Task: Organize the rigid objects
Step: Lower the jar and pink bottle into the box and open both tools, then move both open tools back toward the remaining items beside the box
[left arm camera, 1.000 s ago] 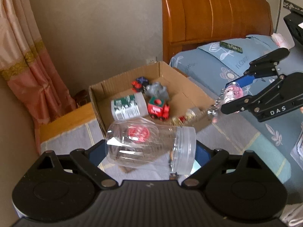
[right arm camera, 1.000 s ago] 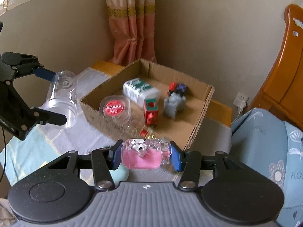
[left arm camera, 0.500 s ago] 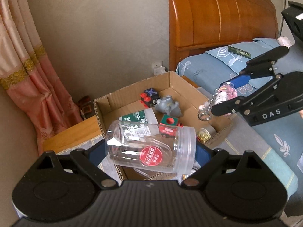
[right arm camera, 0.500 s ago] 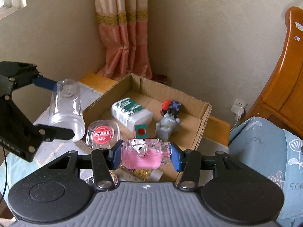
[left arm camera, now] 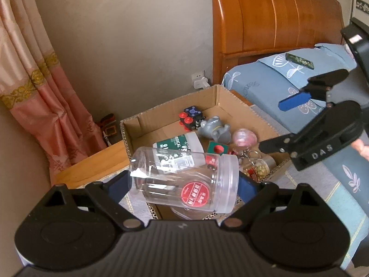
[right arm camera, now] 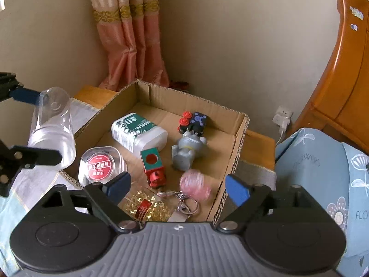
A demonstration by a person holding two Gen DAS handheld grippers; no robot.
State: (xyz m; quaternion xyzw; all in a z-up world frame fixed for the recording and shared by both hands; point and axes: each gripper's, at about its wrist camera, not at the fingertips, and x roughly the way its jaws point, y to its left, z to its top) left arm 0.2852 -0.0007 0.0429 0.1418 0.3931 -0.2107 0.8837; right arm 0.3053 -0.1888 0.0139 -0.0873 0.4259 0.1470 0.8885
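Observation:
My left gripper is shut on a clear plastic jar, held sideways over the near-left rim of the cardboard box; the jar also shows in the right wrist view. My right gripper is open and empty above the box's near edge. The pink keychain case, blurred, lies in the box just under it, with its key ring. It also shows in the left wrist view.
The box holds a white-green medical bottle, a grey cat figure, a red-green toy block, black dice with red buttons, a red-lidded container and a jar of gold beads. The blue bed lies right.
My right gripper opened and let go of the pink keychain case, which dropped into the box. My left gripper moved closer over the box with the jar.

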